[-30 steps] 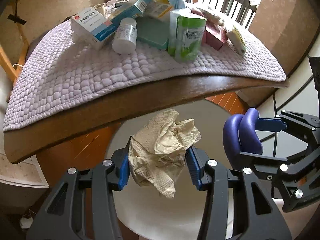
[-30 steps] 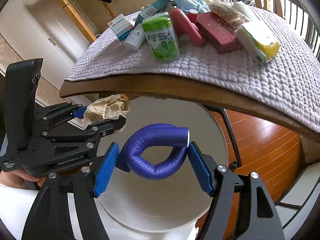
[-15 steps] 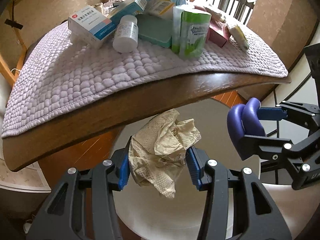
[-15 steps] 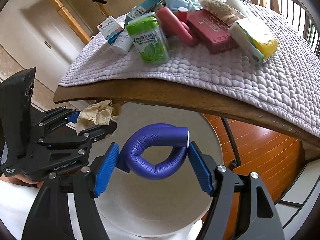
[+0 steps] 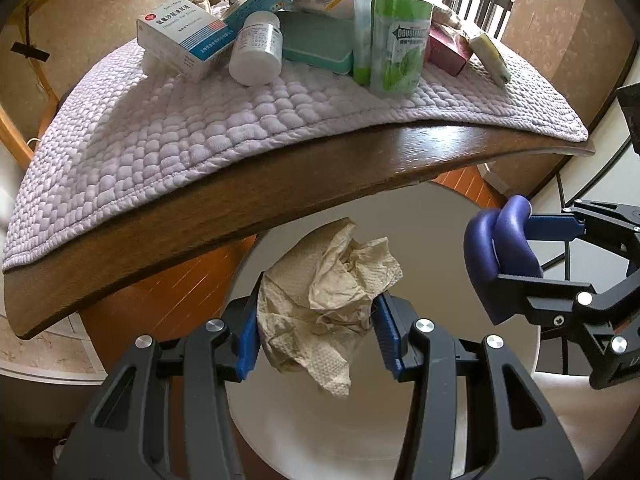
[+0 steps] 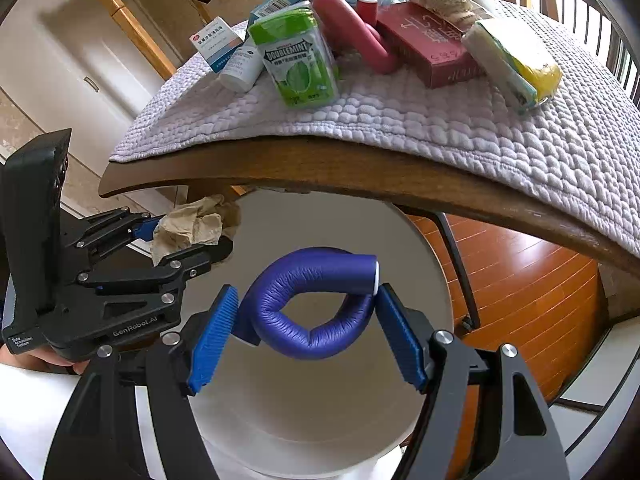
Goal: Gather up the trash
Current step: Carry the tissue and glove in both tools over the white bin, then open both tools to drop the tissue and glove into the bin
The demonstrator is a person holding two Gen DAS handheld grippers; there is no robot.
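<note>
My left gripper [image 5: 318,332] is shut on a crumpled beige paper towel [image 5: 328,304], held over the open mouth of a white round bin [image 5: 500,364] below the table edge. My right gripper [image 6: 306,330] is shut on a bent purple foam roller [image 6: 316,304], also above the white bin [image 6: 400,420]. In the left wrist view the right gripper [image 5: 516,246] shows at the right with the purple roller [image 5: 500,256]. In the right wrist view the left gripper [image 6: 188,236] shows at the left with the paper towel [image 6: 192,226].
A wooden table [image 5: 280,196] with a lilac quilted mat [image 5: 200,120] stands just beyond the bin. On it lie a green gum pack [image 6: 298,60], a white pill bottle [image 5: 258,52], medicine boxes [image 5: 184,34], a red box [image 6: 428,44] and other packets. Orange wooden floor [image 6: 520,288] lies below.
Both views have shifted slightly, with the table and its items looking a little nearer. Each gripper keeps the same hold on its item.
</note>
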